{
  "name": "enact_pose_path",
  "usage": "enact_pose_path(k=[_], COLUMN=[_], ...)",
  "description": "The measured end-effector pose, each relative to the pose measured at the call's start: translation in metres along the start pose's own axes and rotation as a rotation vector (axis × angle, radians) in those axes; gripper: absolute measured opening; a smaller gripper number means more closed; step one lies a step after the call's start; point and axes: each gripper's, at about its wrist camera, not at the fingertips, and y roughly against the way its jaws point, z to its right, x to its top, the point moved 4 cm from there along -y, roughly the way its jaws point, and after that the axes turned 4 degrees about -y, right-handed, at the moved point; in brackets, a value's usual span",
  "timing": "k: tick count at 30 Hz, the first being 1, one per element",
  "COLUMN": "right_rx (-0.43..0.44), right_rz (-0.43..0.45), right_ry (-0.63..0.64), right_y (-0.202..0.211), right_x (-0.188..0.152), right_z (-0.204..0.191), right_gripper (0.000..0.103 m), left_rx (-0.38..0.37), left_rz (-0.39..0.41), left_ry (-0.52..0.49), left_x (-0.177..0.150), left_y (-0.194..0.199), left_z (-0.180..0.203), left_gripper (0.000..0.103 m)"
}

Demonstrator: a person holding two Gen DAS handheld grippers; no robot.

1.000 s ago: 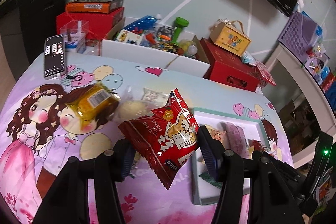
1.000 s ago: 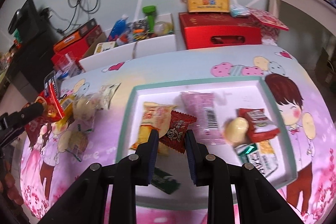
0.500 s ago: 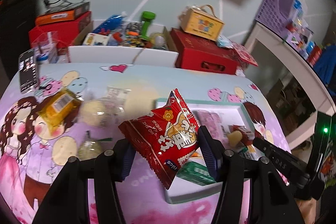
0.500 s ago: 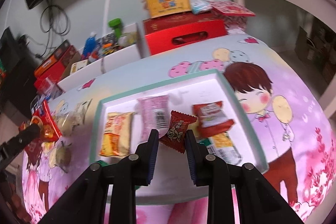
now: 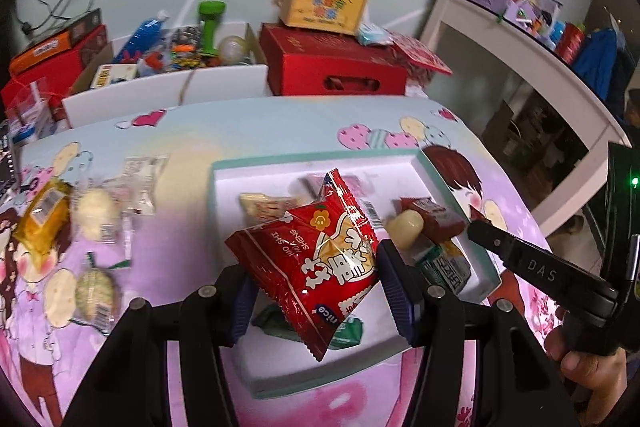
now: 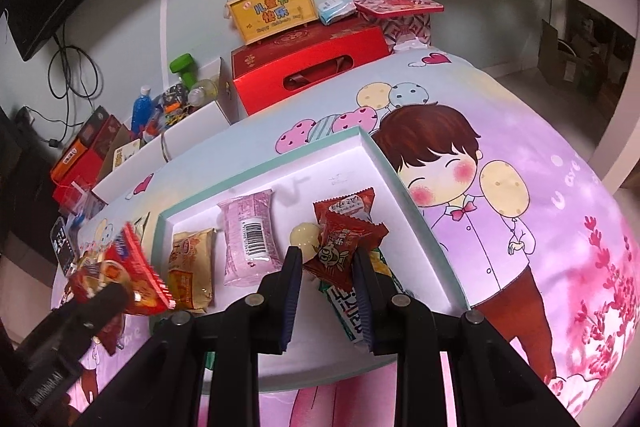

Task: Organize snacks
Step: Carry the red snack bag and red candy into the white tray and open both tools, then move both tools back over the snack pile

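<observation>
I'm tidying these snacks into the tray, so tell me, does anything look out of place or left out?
Yes. Four snacks still lie loose on the cartoon tablecloth left of the white tray: an orange packet, a pale round one, a clear wrapper and a greenish durian-like one. Nothing looks spilled or torn.

Count, both wrist views:
- white tray (image 6: 412, 203): 1
- snack packets in the tray: about 6, overlapping at the right end, count uncertain
- packets held in grippers: 2
- packets loose on the cloth left of the tray (image 5: 96, 215): 4
</observation>
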Motion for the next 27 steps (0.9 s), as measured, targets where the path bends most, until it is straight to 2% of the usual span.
enact_pose_path(k=[7,15,18,19,27], right_rx=[0.014,0.016,0.017,0.018,0.014], right_rz=[-0.022,-0.038,-0.043,-0.045,-0.059], right_ry=[0.01,0.021,0.021,0.022,0.043], right_y=[-0.009,-0.015,-0.017,-0.018,-0.024], right_x=[-0.002,-0.006,-0.006,-0.007,-0.009], right_z=[-0.004,-0.009,-0.01,-0.01,-0.017], right_gripper=[0.028,0.028,0.028,0.028,0.028], left_rx=[-0.013,-0.02,-0.021,-0.018,-0.003], left_rz=[-0.031,-0.033,-0.037,-0.039,-0.045], left_ry=[-0.037,-0.051,-0.043,-0.039,0.024], left_x=[-0.004,-0.003,-0.003,-0.003,-0.003], left_y=[-0.024,-0.031,-0.031,-0.031,-0.027], left_z=[0.013,0.018,0.016,0.015,-0.003], left_gripper=[0.059,0.059,0.062,0.067,0.067])
